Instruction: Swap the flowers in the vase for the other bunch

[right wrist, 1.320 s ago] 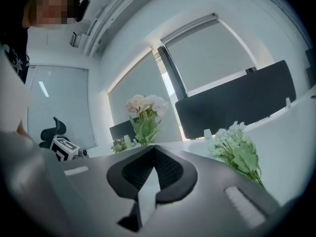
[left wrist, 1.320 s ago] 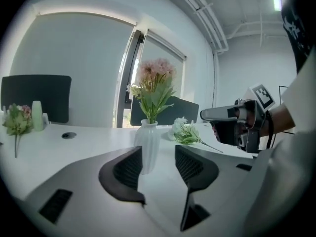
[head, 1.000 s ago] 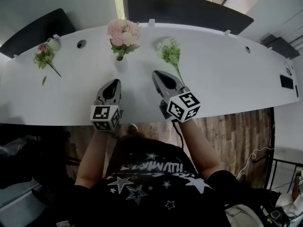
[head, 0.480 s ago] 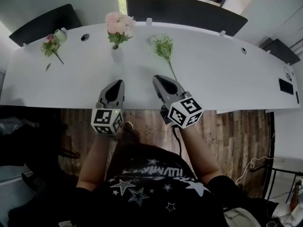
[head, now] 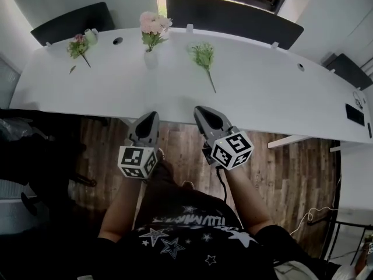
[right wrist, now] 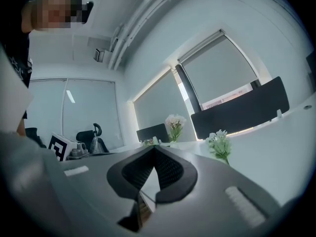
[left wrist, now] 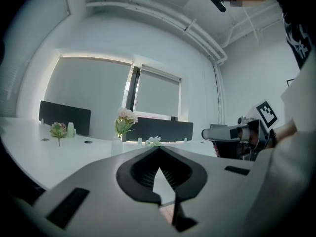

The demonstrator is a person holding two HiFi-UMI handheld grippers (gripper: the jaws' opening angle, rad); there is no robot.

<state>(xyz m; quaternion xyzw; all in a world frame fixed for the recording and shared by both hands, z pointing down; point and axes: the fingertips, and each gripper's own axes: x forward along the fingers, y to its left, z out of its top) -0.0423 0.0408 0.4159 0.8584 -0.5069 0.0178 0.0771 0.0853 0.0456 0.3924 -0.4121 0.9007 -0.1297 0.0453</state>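
Note:
A small white vase with pink and cream flowers stands at the far side of the long white table. To its right a bunch of white-green flowers lies flat on the table. Both grippers are held off the table's near edge, over the wooden floor. My left gripper is shut and empty. My right gripper is shut and empty too. In the left gripper view the vase flowers show far ahead; in the right gripper view the lying bunch shows at right.
A third small bunch of pink flowers lies at the table's far left beside a little pale green cup. Dark divider panels line the table's far side. A black device sits at the right end.
Both grippers have drawn back from over the table to beyond its near edge, and the table with its flowers now sits farther up in the head view. The jaws stayed shut.

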